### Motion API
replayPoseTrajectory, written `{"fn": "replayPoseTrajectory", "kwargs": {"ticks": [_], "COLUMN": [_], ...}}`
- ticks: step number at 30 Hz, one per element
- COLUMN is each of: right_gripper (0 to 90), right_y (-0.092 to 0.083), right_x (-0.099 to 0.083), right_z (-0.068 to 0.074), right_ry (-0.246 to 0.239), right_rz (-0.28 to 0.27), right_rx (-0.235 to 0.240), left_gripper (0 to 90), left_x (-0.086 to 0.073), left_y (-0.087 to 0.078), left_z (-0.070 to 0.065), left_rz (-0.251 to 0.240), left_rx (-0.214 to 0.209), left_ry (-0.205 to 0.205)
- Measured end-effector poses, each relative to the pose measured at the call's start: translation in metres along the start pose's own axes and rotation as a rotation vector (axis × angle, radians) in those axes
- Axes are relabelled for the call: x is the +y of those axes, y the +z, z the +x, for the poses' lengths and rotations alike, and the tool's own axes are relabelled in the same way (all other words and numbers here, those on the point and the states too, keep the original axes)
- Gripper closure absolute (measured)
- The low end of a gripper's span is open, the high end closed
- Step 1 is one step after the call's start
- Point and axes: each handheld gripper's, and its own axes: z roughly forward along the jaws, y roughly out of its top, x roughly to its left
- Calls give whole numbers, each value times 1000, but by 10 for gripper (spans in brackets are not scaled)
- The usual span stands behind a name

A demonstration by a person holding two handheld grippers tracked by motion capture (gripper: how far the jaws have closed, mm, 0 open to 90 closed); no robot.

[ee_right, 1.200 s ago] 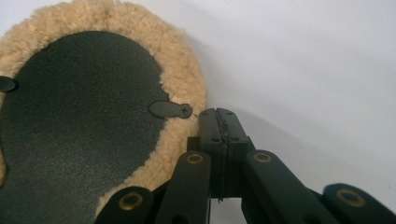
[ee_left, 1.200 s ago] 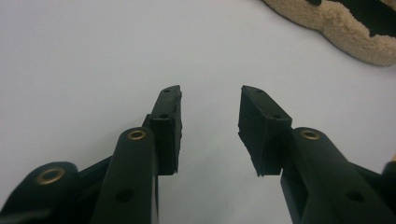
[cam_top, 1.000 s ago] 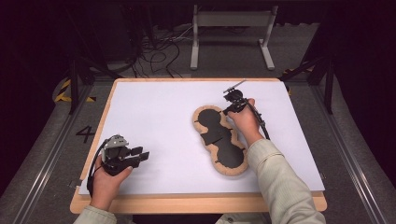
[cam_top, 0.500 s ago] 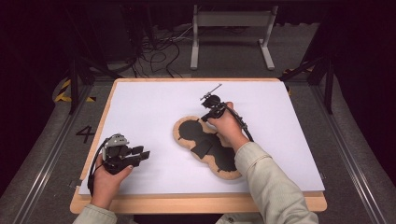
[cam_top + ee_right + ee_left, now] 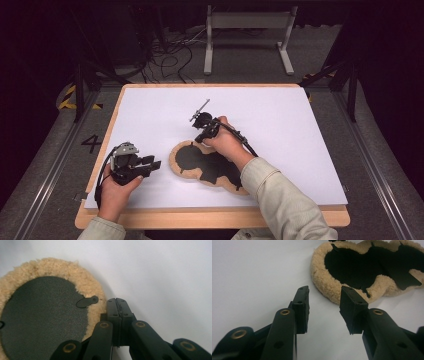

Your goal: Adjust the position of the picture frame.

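Observation:
A tan fleece pad [image 5: 207,167] with a black backing lies face down on the white sheet [image 5: 300,125], near the front middle. My right gripper [image 5: 201,139] is at its far rim. In the right gripper view its jaws [image 5: 116,301] stand pressed together beside the fleece pad's [image 5: 42,315] woolly edge, and I see nothing between them. My left gripper [image 5: 152,165] rests at the front left, jaws apart and pointing right at the pad. In the left gripper view the gap [image 5: 324,297] is bare, and the pad [image 5: 362,267] lies just beyond the tips.
The sheet covers a wooden table whose front edge [image 5: 200,217] runs below my hands. White sheet stretches behind and to the right of the pad. Past the table, a metal stand [image 5: 245,20] and loose cables [image 5: 170,55] sit on the dark floor.
My right hand has swept left across the table, and the fleece pad has slid and turned with it toward my left gripper. The left hand has stayed put.

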Motion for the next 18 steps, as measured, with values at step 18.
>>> {"fn": "replayPoseTrajectory", "kwargs": {"ticks": [18], "right_gripper": [893], "right_y": [-75], "right_x": [-39], "right_z": [23], "right_ry": [-50], "right_rz": [-121], "right_rx": [-24], "left_gripper": [566], "left_x": [15], "left_y": [11], "left_z": [1], "left_rz": [13], "left_rx": [-47], "left_ry": [15]}}
